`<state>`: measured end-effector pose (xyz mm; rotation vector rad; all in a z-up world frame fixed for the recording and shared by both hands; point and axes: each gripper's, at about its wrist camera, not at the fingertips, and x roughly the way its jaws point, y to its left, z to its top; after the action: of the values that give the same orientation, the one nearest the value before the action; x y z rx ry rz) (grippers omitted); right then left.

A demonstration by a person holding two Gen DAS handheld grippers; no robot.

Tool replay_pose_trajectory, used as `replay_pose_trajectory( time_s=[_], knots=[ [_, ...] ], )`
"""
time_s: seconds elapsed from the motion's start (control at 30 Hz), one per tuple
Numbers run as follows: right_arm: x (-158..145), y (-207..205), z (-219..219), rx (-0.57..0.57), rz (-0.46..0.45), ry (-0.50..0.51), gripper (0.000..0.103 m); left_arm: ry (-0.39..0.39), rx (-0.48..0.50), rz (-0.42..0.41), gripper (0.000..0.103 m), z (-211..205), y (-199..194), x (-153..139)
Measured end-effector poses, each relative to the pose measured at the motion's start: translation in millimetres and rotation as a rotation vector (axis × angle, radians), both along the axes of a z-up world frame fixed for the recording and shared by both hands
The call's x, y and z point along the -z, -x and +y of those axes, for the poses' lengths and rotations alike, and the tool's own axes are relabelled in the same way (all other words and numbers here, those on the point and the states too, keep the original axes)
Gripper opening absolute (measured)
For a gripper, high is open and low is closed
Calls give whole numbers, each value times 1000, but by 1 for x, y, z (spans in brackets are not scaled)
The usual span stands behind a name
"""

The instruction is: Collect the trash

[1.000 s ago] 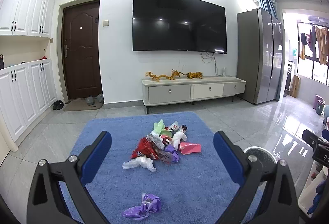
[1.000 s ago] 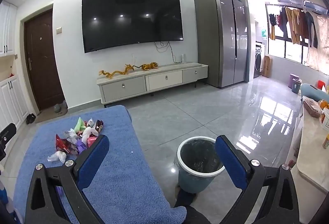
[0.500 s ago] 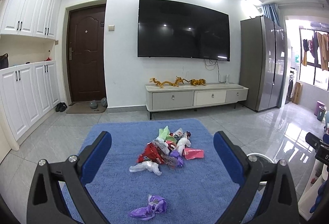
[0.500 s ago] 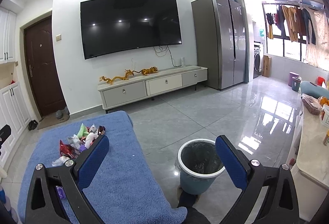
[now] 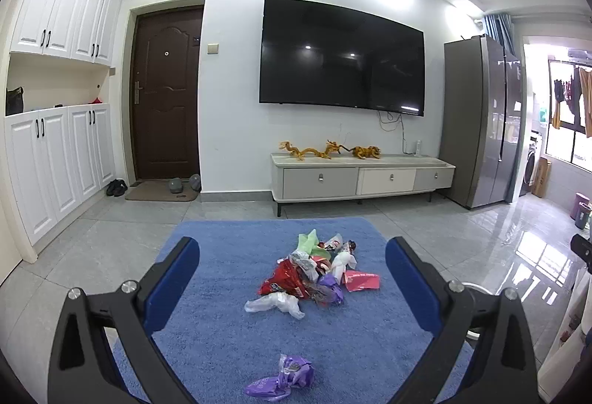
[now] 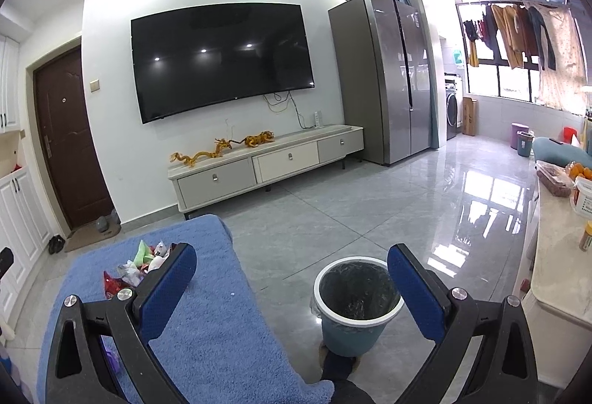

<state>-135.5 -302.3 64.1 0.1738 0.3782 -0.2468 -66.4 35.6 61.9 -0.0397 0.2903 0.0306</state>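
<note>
I hold my left gripper [image 5: 292, 278] with its jaws wide apart and empty above the blue towel [image 5: 222, 341]. A pile of wrappers [image 5: 314, 274] lies at its middle; a crumpled purple wrapper [image 5: 285, 380] sits nearer, apart. My right gripper [image 6: 292, 285], also spread and empty, hangs near the trash bin [image 6: 355, 307] on the floor, right of the towel.

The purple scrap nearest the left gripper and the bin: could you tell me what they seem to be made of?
Purple scrap: probably thin plastic film, glossy and crumpled into folds. Bin: apparently smooth moulded plastic, blue-green wall with a white rim, and a dark crinkled liner inside.
</note>
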Motion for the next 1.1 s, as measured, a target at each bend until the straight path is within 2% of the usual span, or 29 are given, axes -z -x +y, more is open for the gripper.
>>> replay_pose_trajectory(
  time_s=[0.3, 0.77, 1.1],
  knots=[
    [6, -13, -6, 6, 14, -18, 103, 23, 16, 46, 101, 5, -12, 15],
    [17, -36, -12, -27, 36, -19, 103, 54, 4, 71, 101, 19, -30, 29],
    [33, -58, -12, -68, 96, -33, 103, 41, 24, 160, 101, 19, -49, 62]
  ],
)
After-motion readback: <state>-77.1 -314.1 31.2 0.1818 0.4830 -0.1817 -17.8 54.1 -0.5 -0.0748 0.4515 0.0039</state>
